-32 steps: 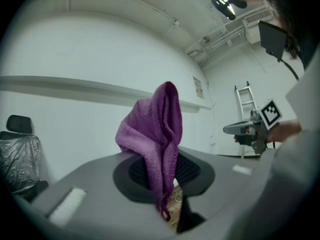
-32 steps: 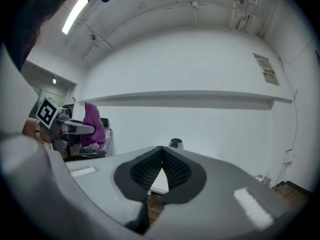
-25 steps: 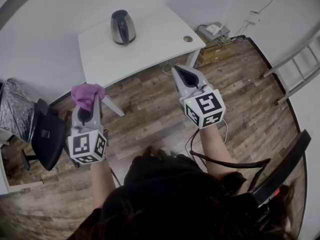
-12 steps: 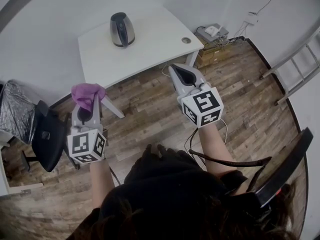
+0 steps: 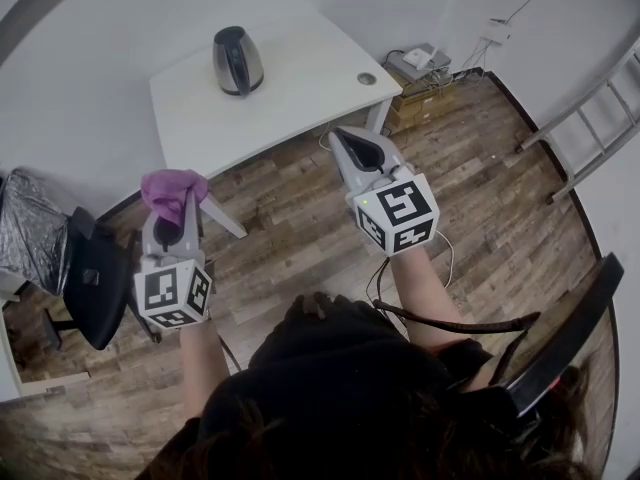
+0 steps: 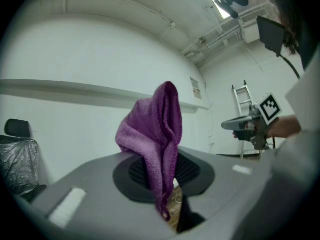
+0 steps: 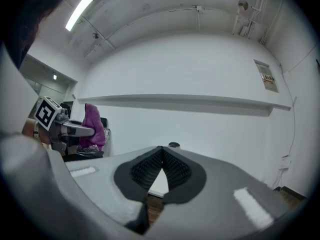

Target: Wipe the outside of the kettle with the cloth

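A dark steel kettle (image 5: 237,60) stands near the far left corner of the white table (image 5: 290,93), well ahead of both grippers. My left gripper (image 5: 182,196) is held level over the floor, short of the table, shut on a purple cloth (image 5: 172,192) that bunches up above its tips; the cloth (image 6: 155,134) fills the middle of the left gripper view. My right gripper (image 5: 345,140) is shut with nothing between its pads, its tips near the table's front edge. From the right gripper view only the kettle's lid (image 7: 173,145) peeks over the jaws.
A black office chair (image 5: 95,273) with a silvery bag (image 5: 30,223) stands at the left. Boxes and a power strip (image 5: 420,68) lie by the table's right end. A ladder (image 5: 595,138) leans at the right. Cables (image 5: 385,283) trail on the wooden floor.
The view has shifted slightly, so the table and kettle sit a little further left and up. Both grippers keep their places and the cloth stays pinched.
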